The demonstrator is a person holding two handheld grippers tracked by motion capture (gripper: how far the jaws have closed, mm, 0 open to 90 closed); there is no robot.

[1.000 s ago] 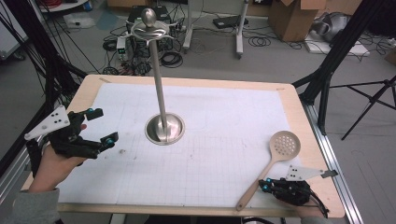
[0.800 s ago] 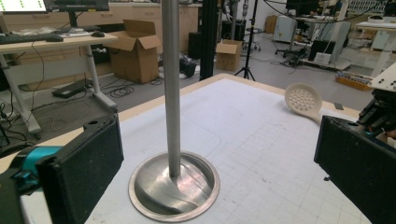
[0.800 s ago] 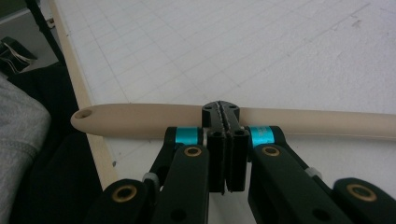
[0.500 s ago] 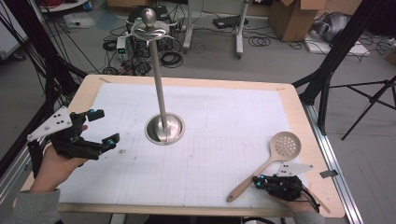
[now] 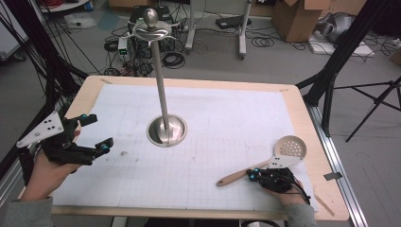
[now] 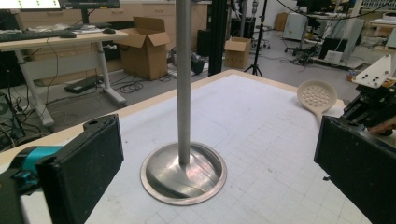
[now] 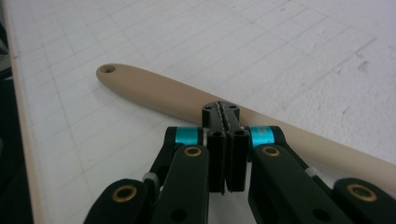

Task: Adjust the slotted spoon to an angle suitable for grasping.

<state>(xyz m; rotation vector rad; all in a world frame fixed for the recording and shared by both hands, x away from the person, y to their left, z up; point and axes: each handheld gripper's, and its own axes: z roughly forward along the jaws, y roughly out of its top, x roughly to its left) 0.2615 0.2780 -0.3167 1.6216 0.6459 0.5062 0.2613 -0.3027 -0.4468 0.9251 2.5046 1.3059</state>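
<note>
Table (image 5: 302, 113): a metal utensil stand (image 5: 163, 106) rises near centre. The slotted wooden spoon (image 5: 272, 158) lies flat at the near right, its long axis slanting from bowl far-right to handle near-left. Right gripper (image 7: 224, 112) is nearest, jaws pressed together, empty, tips just against the handle's side. Left gripper (image 6: 215, 154) is well apart, jaws spread wide, holding nothing.

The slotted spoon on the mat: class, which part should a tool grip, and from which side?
Grip the slotted spoon at mid-handle, from above, jaws across it. It lies flat; the handle is slim, while the perforated bowl is wide. The right tool is shut beside it.
</note>
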